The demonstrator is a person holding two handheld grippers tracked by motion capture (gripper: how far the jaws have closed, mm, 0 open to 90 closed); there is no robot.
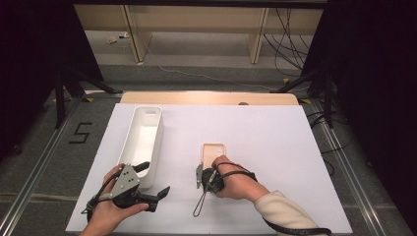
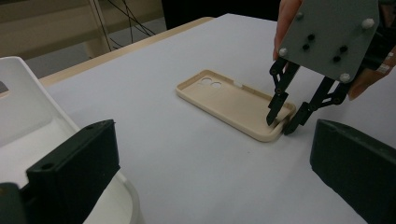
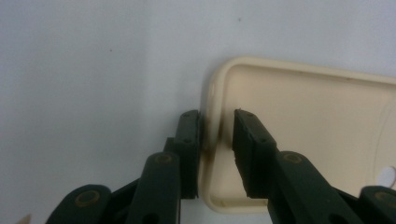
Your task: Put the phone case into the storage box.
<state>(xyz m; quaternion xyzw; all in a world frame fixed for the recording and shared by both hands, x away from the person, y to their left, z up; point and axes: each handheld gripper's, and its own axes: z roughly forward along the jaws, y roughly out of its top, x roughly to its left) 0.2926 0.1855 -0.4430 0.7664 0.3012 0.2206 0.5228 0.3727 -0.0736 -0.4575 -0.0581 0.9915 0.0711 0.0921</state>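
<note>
Presently the phone case [image 1: 213, 151] lies flat on the white worktop [image 1: 275, 147], open side up, its long axis running 12 to 6 o'clock in the high view. The right hand-held gripper [image 1: 200, 173] sits at the case's 6 o'clock end, straddling the rim near the corner. The right gripper view shows one jaw outside the wall and one inside, nearly together; whether the inner pad presses the wall cannot be told, so a firm clamp is not confirmed. The left hand-held gripper [image 1: 156, 178] stands with jaws apart at the 9 o'clock side, by the near end of the white bin [image 1: 142, 142], well apart from the case. The right hand is plainly the nearer. The left gripper view adds the camera cut-outs at the case's far end and the jaw tips reaching down to the worktop.
</note>
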